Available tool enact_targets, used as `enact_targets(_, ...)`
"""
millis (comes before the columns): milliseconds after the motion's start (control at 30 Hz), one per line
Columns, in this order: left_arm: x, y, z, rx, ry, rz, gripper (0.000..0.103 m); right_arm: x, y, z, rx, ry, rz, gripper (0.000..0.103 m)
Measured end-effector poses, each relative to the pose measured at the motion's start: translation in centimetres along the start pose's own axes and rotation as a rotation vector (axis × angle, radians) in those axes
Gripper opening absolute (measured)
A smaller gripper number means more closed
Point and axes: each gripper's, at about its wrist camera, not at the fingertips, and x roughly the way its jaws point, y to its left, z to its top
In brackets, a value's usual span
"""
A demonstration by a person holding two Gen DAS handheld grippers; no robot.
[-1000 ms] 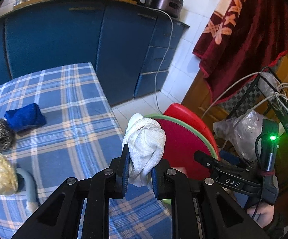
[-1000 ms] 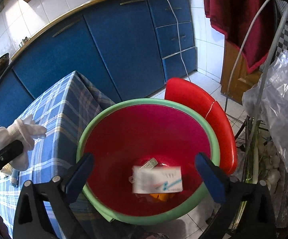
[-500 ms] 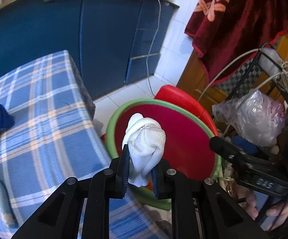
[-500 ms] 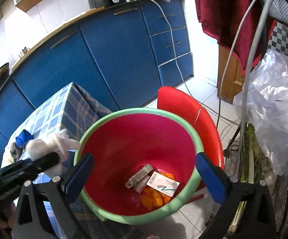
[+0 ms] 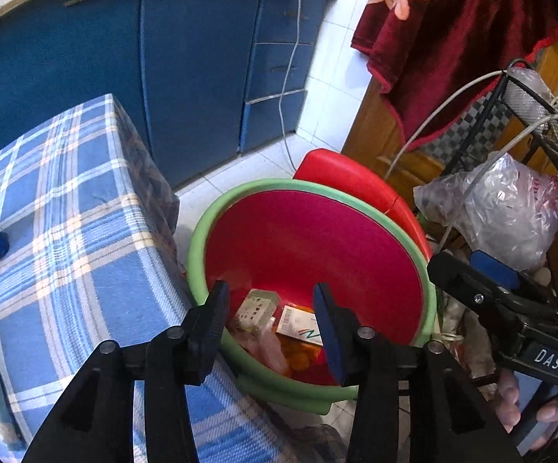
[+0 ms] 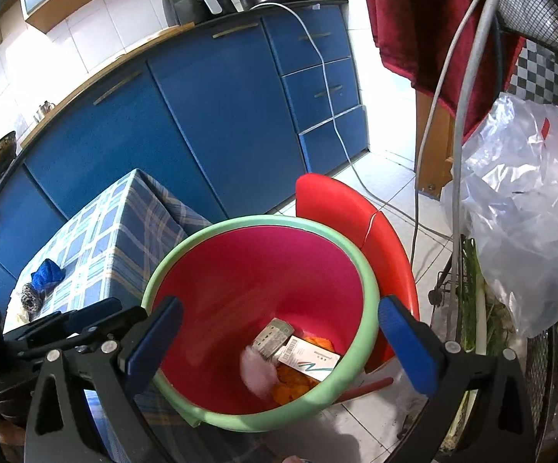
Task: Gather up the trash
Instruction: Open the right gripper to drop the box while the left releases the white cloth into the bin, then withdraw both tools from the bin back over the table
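Observation:
The red bin with a green rim (image 5: pixel 201 227) (image 6: pixel 155 281) stands on the floor beside the table. My left gripper (image 5: pixel 271 308) hangs over its near edge with jaws opening and nothing between them. A blurred pale wad of cloth (image 6: pixel 257 370) (image 5: pixel 265 343) lies at the bin's bottom beside a white box (image 6: pixel 309 357) (image 5: pixel 298 324), a grey packet (image 6: pixel 273 337) and orange peel (image 6: pixel 294 384). My right gripper (image 6: pixel 279 316) is open wide above the bin and holds nothing. It also shows at the right of the left wrist view, held by a hand (image 5: pixel 510 397).
A table with a blue plaid cloth (image 5: pixel 66 231) (image 6: pixel 117 223) stands left of the bin and carries a blue cloth (image 6: pixel 47 272) and a steel scourer (image 6: pixel 30 297). A red lid (image 5: pixel 348 181) stands behind the bin. A plastic bag (image 5: pixel 510 208) on a wire rack crowds the right.
My left gripper moved from over the table to over the bin, then opened, and the white cloth wad dropped in. The box seen falling earlier now lies at the bottom.

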Motion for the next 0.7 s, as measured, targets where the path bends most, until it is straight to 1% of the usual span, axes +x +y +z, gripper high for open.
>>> enact_targets(167,-1.5,0.6,-0.1,-0.016,-0.028,0.007,0.046,-0.5,0.7,-0.2,-0.010,-0.004,0.011,0.103)
enact_targets(333,-3.8,1.7,-0.4,-0.045,-0.067,0.019,0.046,-1.2,2.0,-0.3,-0.026,-0.011,0.031,0.103)
enact_targets(700,-8.8,5.1,-1.9,-0.114,-0.147,0.076,0.046,-2.2,5.9,-0.9,-0.089,-0.015,0.086,0.103)
